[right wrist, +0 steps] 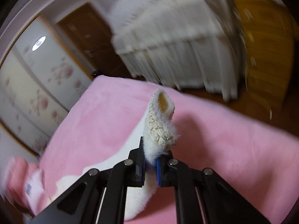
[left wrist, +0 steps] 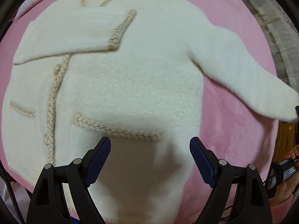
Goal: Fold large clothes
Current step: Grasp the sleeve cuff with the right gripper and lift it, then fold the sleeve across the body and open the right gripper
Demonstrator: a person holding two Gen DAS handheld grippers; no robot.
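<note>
Your white fluffy cardigan (left wrist: 115,85) lies spread front-up on the pink blanket (left wrist: 233,140), and everything here is placed against it. One sleeve (left wrist: 74,37) is already folded across its chest, the braided cuff (left wrist: 121,31) lying near the neckline. The other sleeve (left wrist: 243,78) stretches out away from the body over the blanket, toward the right edge of the left wrist view.

Your left gripper (left wrist: 150,160) hangs over the cardigan's lower front, just below the braided pocket trim (left wrist: 115,127). Its fingers (left wrist: 99,160) stand wide apart with nothing between them, and they do not touch the fabric.

Your right gripper (right wrist: 150,160) holds the end of the outstretched sleeve: its fingers (right wrist: 140,160) are pinched narrow on the fluffy fabric just behind the braided sleeve cuff (right wrist: 160,123), which stands up above them with its opening showing. Beyond the cardigan and blanket the right wrist view is blurred; a white frilled bedspread (right wrist: 177,37) and a wooden door (right wrist: 86,33) can be made out there.
</note>
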